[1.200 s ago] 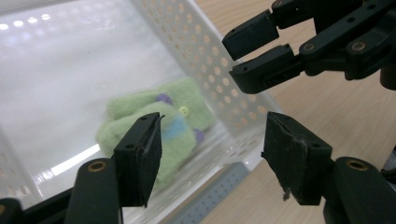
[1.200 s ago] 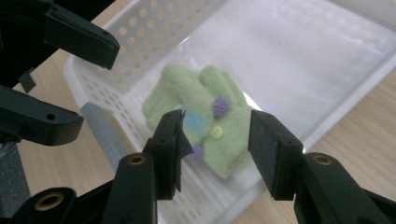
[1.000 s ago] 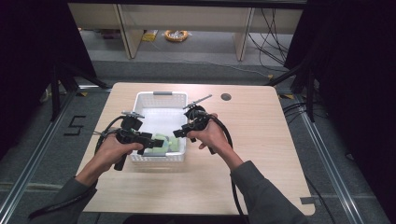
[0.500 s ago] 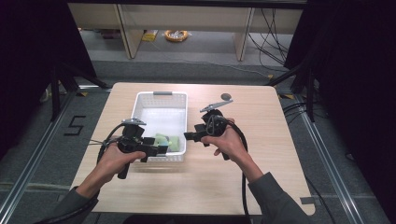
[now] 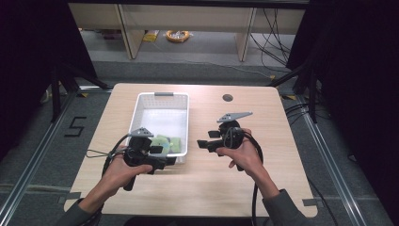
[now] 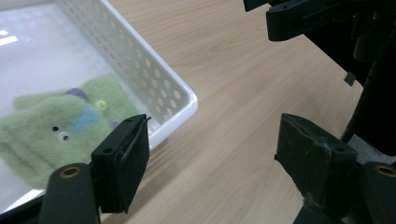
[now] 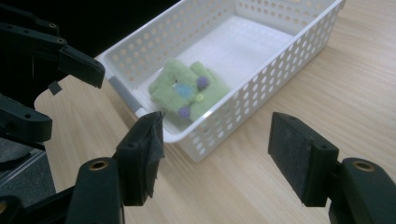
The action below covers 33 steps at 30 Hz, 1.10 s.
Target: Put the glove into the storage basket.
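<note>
Mittens point(image 5: 167, 143) lie in basket point(image 5: 162, 96) on wooden table point(image 5: 244, 188).

Black left gripper point(image 5: 162, 155) and right gripper point(image 5: 203, 143), grey three-cornered top plates, trailing black cables; grey sleeves at lower frame.

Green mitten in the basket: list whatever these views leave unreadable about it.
- High view: the left gripper covers the near part of the green mitten; its face details are too small.
- Left gripper view: the mitten's lower part is hidden by the left jaw and cut by the frame edge.
- Right gripper view: the white basket wall hides its near edge; the picture is blurred.
</note>
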Each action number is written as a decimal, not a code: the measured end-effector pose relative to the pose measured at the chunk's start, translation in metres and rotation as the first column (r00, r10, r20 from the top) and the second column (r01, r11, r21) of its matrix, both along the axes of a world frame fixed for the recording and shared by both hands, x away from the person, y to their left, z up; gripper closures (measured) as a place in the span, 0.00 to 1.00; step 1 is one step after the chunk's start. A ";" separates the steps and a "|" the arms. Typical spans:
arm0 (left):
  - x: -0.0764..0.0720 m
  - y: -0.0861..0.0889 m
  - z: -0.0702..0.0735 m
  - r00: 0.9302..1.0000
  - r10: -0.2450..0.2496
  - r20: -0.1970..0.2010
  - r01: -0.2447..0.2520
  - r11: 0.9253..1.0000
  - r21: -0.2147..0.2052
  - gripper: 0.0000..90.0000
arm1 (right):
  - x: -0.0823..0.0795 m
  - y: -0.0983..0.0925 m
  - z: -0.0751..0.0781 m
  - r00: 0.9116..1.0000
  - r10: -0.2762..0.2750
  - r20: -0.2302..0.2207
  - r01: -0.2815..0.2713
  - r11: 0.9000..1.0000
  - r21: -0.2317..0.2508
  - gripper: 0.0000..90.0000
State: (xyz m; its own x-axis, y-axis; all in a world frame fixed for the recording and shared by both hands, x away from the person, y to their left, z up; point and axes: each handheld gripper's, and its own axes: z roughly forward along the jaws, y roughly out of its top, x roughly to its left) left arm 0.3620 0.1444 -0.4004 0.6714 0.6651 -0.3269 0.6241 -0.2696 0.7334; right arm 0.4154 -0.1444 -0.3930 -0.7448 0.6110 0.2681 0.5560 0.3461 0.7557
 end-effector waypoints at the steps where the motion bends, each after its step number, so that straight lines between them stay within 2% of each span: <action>1: -0.001 -0.001 -0.001 1.000 -0.010 -0.002 0.010 1.000 0.000 0.28 | -0.002 -0.003 -0.001 1.000 0.000 0.013 0.000 1.000 -0.003 0.40; 3: -0.003 -0.003 -0.002 1.000 -0.012 -0.002 0.012 1.000 -0.005 0.27 | -0.007 -0.006 -0.001 1.000 -0.011 -0.002 0.011 1.000 0.007 0.40; 4: -0.005 -0.005 -0.004 1.000 -0.018 -0.004 0.018 1.000 -0.011 0.27 | -0.005 -0.007 -0.003 0.999 0.010 0.032 -0.010 1.000 0.003 0.40; 5: -0.006 -0.006 -0.004 1.000 -0.021 -0.011 0.021 1.000 -0.008 0.27 | -0.009 -0.009 -0.003 1.000 -0.010 0.008 0.010 1.000 0.013 0.40; 6: -0.007 -0.008 -0.006 1.000 -0.026 -0.009 0.026 1.000 -0.007 0.27 | -0.011 -0.011 -0.003 1.000 -0.016 0.015 0.015 1.000 0.004 0.40; 7: -0.009 -0.009 -0.008 0.999 -0.035 -0.009 0.035 0.999 -0.003 0.27 | -0.013 -0.013 -0.005 1.000 -0.018 0.006 0.018 1.000 0.020 0.40; 9: -0.011 -0.010 -0.009 0.999 -0.038 -0.005 0.038 0.999 0.005 0.27 | -0.013 -0.017 -0.008 0.999 0.001 0.044 -0.002 1.000 0.019 0.40; 12: -0.013 -0.012 -0.012 0.999 -0.046 -0.006 0.046 0.999 0.000 0.26 | -0.020 -0.021 -0.011 1.000 -0.030 0.005 0.030 0.999 0.040 0.39; 13: -0.014 -0.013 -0.012 0.999 -0.042 -0.005 0.042 0.999 0.000 0.26 | -0.019 -0.025 -0.014 0.999 -0.007 0.033 0.006 1.000 0.027 0.39; 14: -0.015 -0.014 -0.012 0.999 -0.043 -0.001 0.043 0.999 0.002 0.26 | -0.023 -0.026 -0.015 0.999 -0.033 -0.004 0.033 0.999 0.039 0.39; 15: -0.016 -0.015 -0.013 0.999 -0.041 0.001 0.041 0.999 0.003 0.26 | -0.023 -0.029 -0.017 1.000 -0.020 0.015 0.019 0.999 0.037 0.39; 16: -0.017 -0.015 -0.013 0.999 -0.048 0.002 0.048 0.999 0.008 0.26 | -0.027 -0.030 -0.017 1.000 -0.028 -0.015 0.028 0.999 0.038 0.39; 19: -0.019 -0.017 -0.014 0.998 -0.053 0.018 0.052 0.998 0.019 0.25 | -0.031 -0.038 -0.023 1.000 -0.022 -0.003 0.022 0.999 0.040 0.38; 20: -0.020 -0.019 -0.015 0.999 -0.049 0.025 0.048 0.999 0.014 0.24 | -0.034 -0.039 -0.025 0.999 -0.027 -0.018 0.028 0.999 0.042 0.38; 23: -0.021 -0.021 -0.018 0.998 -0.059 0.026 0.059 0.998 0.014 0.24 | -0.036 -0.046 -0.031 1.000 -0.025 -0.005 0.025 0.999 0.043 0.37; 24: -0.021 -0.021 -0.018 0.998 -0.059 0.026 0.059 0.998 0.014 0.24 | -0.039 -0.046 -0.031 0.999 -0.034 -0.023 0.035 0.999 0.037 0.37; 27: -0.023 -0.025 -0.026 0.998 -0.057 0.022 0.057 0.998 0.020 0.24 | -0.040 -0.051 -0.038 1.000 -0.022 -0.013 0.023 0.999 0.041 0.36; 28: -0.024 -0.025 -0.027 0.998 -0.062 0.023 0.061 0.998 0.024 0.24 | -0.044 -0.051 -0.038 0.998 -0.044 -0.046 0.045 0.998 0.040 0.36; 30: -0.025 -0.026 -0.030 0.998 -0.062 0.026 0.062 0.998 0.024 0.24 | -0.043 -0.054 -0.041 0.999 -0.032 -0.023 0.032 0.999 0.037 0.36; 32: -0.025 -0.026 -0.034 0.998 -0.062 0.024 0.062 0.998 -0.004 0.24 | -0.046 -0.055 -0.042 0.998 -0.045 -0.039 0.046 0.998 0.034 0.36; 33: -0.026 -0.026 -0.034 0.998 -0.061 0.029 0.061 0.998 0.000 0.24 | -0.045 -0.057 -0.045 1.000 -0.021 -0.001 0.021 0.999 0.032 0.36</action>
